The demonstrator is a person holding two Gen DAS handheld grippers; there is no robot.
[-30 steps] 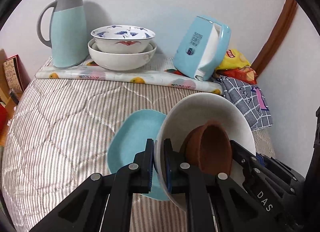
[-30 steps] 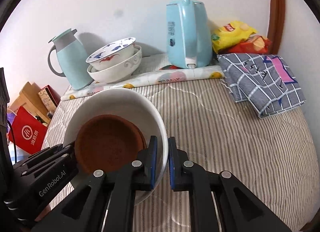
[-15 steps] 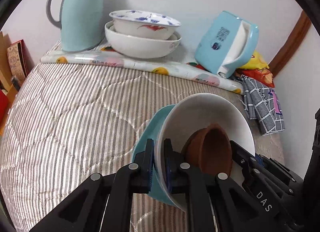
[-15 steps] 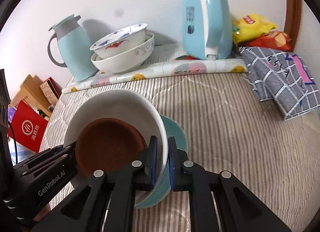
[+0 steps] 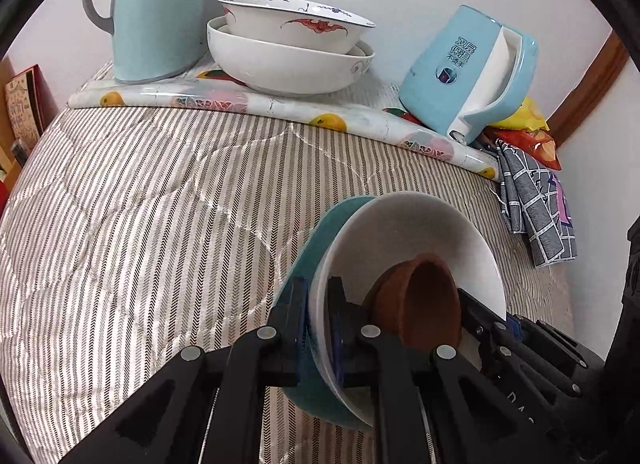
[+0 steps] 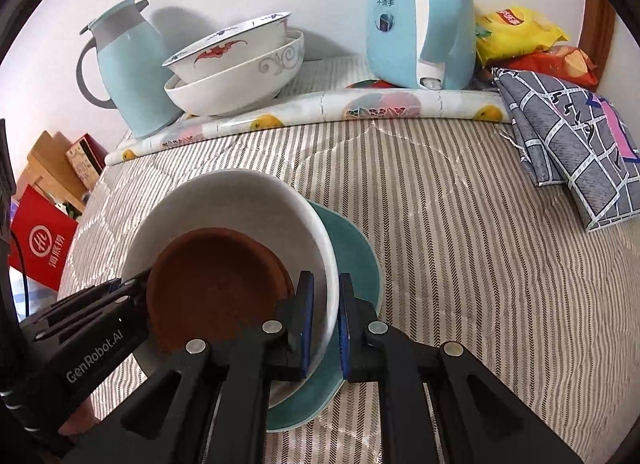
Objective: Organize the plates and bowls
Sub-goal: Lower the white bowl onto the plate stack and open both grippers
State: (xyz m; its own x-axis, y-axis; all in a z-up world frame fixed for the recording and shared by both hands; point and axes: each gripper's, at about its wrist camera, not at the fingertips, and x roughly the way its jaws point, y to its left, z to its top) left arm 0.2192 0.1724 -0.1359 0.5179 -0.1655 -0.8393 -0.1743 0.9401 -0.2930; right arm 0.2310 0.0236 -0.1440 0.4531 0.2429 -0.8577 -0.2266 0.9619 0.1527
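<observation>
A white bowl (image 5: pixel 400 232) (image 6: pixel 224 200) with a brown bowl (image 5: pixel 424 304) (image 6: pixel 216 284) inside it hangs low over a teal plate (image 5: pixel 316 248) (image 6: pixel 356 252) lying on the striped quilt. My left gripper (image 5: pixel 318 304) is shut on the white bowl's left rim. On the opposite rim, my right gripper (image 6: pixel 326 304) is shut too. Each gripper shows at the edge of the other's view. The bowl covers most of the plate; I cannot tell whether they touch.
At the back, two stacked patterned bowls (image 5: pixel 288 52) sit on a fruit-print mat (image 5: pixel 256 104), between a pale blue jug (image 5: pixel 160 12) and a blue kettle (image 5: pixel 468 72). Snack bags (image 6: pixel 516 32) and a checked cloth (image 6: pixel 576 152) lie at the right. A red bag (image 6: pixel 40 240) stands off the left edge.
Both grippers have sunk and moved forward with the white bowl. The teal plate, earlier showing beside the bowl, now lies mostly under it.
</observation>
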